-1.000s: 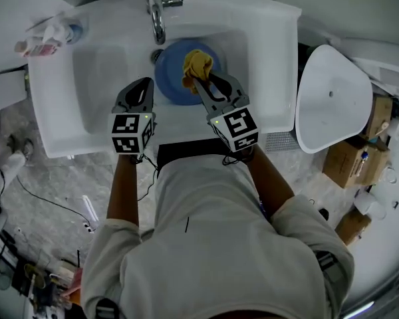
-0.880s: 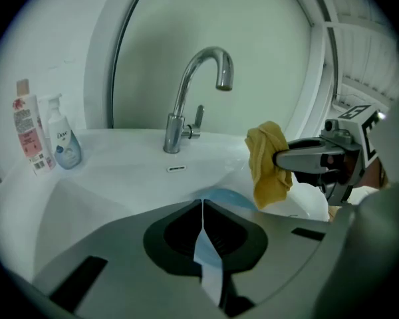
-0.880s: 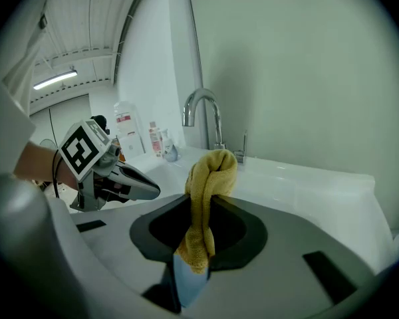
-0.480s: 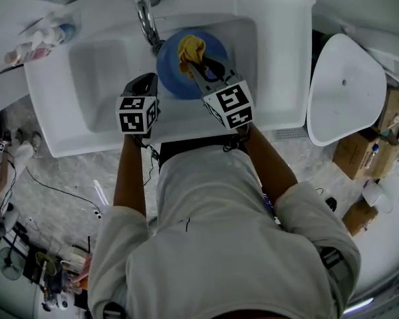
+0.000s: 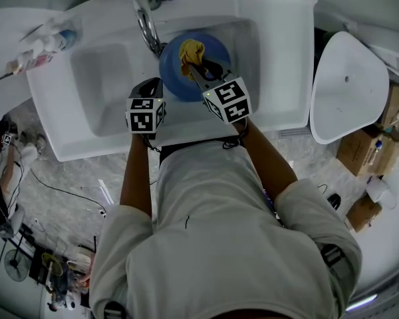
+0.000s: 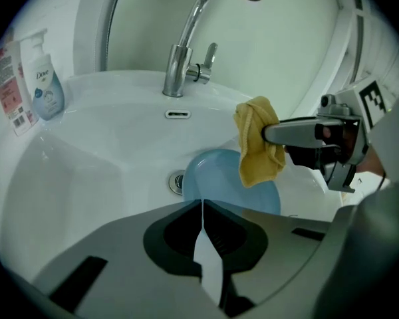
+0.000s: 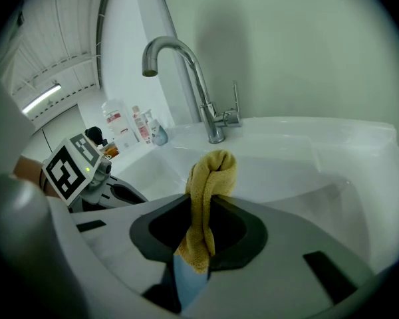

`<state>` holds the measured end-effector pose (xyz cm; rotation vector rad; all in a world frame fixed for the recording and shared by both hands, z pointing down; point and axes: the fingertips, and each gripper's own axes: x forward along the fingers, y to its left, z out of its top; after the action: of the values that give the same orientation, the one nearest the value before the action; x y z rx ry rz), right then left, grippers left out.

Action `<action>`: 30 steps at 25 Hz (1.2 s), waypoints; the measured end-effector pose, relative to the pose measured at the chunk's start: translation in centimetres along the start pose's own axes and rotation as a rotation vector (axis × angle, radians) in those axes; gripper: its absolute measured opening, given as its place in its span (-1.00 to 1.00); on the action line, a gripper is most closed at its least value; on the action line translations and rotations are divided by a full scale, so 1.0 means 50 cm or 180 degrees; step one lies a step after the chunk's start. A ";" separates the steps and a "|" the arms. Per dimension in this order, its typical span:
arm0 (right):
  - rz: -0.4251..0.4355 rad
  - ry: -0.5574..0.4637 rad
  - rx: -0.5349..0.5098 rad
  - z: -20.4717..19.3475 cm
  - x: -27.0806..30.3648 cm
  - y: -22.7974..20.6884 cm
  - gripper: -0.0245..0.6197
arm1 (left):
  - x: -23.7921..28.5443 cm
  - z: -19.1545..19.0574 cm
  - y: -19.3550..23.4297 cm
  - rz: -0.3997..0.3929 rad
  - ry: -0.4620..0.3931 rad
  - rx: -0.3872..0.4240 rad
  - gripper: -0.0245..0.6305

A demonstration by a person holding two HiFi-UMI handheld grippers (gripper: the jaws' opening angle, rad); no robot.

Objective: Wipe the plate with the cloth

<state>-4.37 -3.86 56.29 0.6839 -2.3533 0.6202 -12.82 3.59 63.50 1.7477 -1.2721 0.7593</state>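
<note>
Right gripper [image 7: 201, 234] clamped on cloth [image 7: 209, 178] over plate [image 6: 216, 178] in sink [image 5: 106, 78].
Left gripper [image 6: 201, 211] jaws together, empty, near side of plate.

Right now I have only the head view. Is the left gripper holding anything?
Observer: No. In the left gripper view, the left gripper has its jaws together with nothing between them.
Operator: How does the right one hold the cloth?
Observer: The right gripper clamps the cloth partway along. A folded loop sticks out beyond the jaws and a tail hangs below.
Operator: Is the drain covered?
Observer: No. The drain shows bare beside the plate, on its left in the left gripper view.
</note>
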 end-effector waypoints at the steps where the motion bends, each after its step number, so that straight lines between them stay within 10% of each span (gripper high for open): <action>1: 0.0003 0.0011 0.0048 -0.002 0.008 -0.002 -0.70 | 0.001 -0.001 0.003 0.0024 0.0025 0.0071 -0.85; 20: -0.0131 0.0275 0.0286 -0.040 0.147 -0.021 -0.70 | 0.048 -0.037 0.021 0.0026 0.0440 0.0934 -0.85; 24: -0.0147 0.0295 0.0298 -0.041 0.153 -0.020 -0.70 | 0.057 -0.048 0.017 -0.0132 0.0463 0.0743 -0.85; 30: -0.0153 0.0286 0.0359 -0.046 0.161 -0.026 -0.70 | 0.065 -0.063 0.021 -0.0369 0.0390 -0.0244 -0.85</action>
<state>-8.16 -6.10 63.54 0.7448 -2.2260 0.7513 -12.83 4.72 67.97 1.6717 -1.0943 0.7295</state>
